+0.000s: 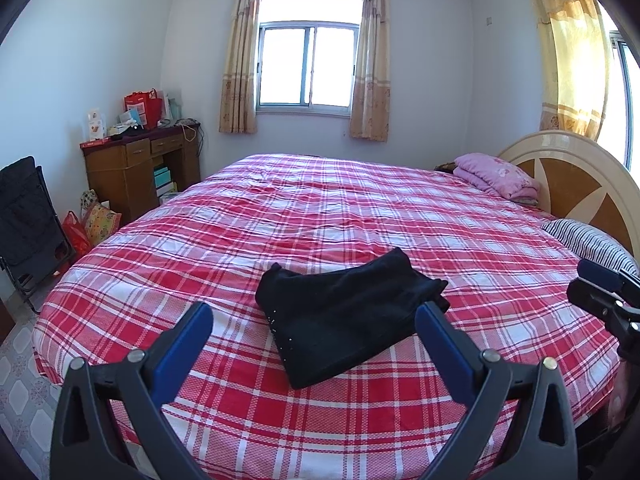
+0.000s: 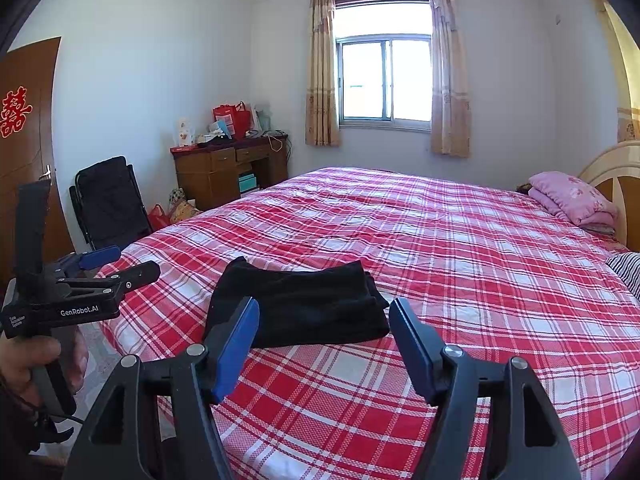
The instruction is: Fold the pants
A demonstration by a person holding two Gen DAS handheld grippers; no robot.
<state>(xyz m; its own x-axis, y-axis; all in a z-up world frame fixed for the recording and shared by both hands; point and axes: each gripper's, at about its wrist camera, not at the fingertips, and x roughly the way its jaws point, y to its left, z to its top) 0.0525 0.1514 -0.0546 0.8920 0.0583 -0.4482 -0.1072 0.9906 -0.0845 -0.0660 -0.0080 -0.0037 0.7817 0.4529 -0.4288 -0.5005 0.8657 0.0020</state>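
The black pants (image 1: 344, 316) lie folded into a compact bundle on the red plaid bed (image 1: 320, 208), near its front edge. They also show in the right wrist view (image 2: 304, 304). My left gripper (image 1: 314, 320) is open and empty, held above the bed just short of the pants. My right gripper (image 2: 324, 332) is open and empty, also just short of the bundle. The left gripper appears at the left of the right wrist view (image 2: 120, 264), held in a hand. The right gripper's fingers show at the right edge of the left wrist view (image 1: 600, 284).
A folded pink quilt (image 1: 498, 176) and a striped pillow (image 1: 592, 240) lie by the headboard (image 1: 572, 168). A cluttered wooden desk (image 1: 136, 164), a black folding chair (image 1: 28, 220) and bags (image 1: 96, 224) stand left of the bed. A wooden door (image 2: 24, 152) is far left.
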